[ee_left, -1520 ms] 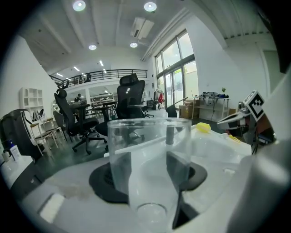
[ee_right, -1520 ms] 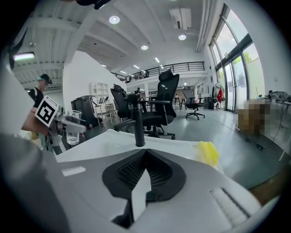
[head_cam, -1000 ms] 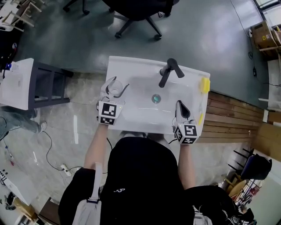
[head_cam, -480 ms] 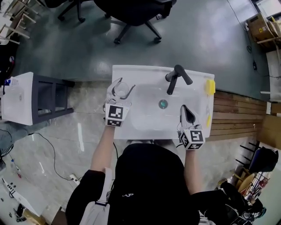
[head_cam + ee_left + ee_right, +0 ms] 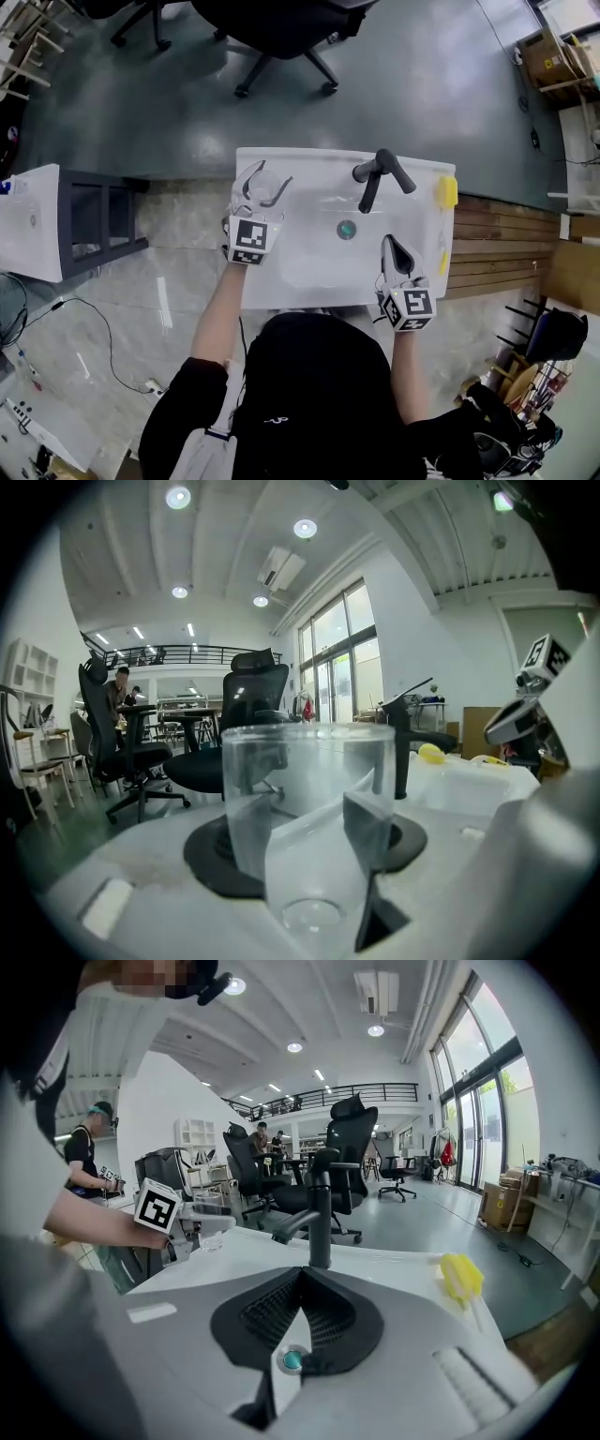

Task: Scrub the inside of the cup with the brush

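A clear plastic cup [image 5: 265, 188] stands upright on the white sink's [image 5: 309, 272] back left rim. My left gripper [image 5: 264, 184] is closed round it, with one finger on each side of its wall. In the left gripper view the cup [image 5: 309, 808] fills the space between the jaws. The yellow brush [image 5: 444, 192] lies on the sink's right rim, its pale handle pointing toward me. My right gripper [image 5: 392, 246] hovers over the basin's right side, shut and empty, well short of the brush [image 5: 461, 1279].
A black faucet [image 5: 377, 175] stands at the back of the sink, its spout over the drain [image 5: 347, 229]. A black office chair [image 5: 281, 28] stands behind the sink. A dark side table [image 5: 94, 220] is to the left and wooden slats [image 5: 497, 248] to the right.
Only the head camera has shifted a little. Both grippers keep their places relative to the sink, and the cup stays between the left jaws.
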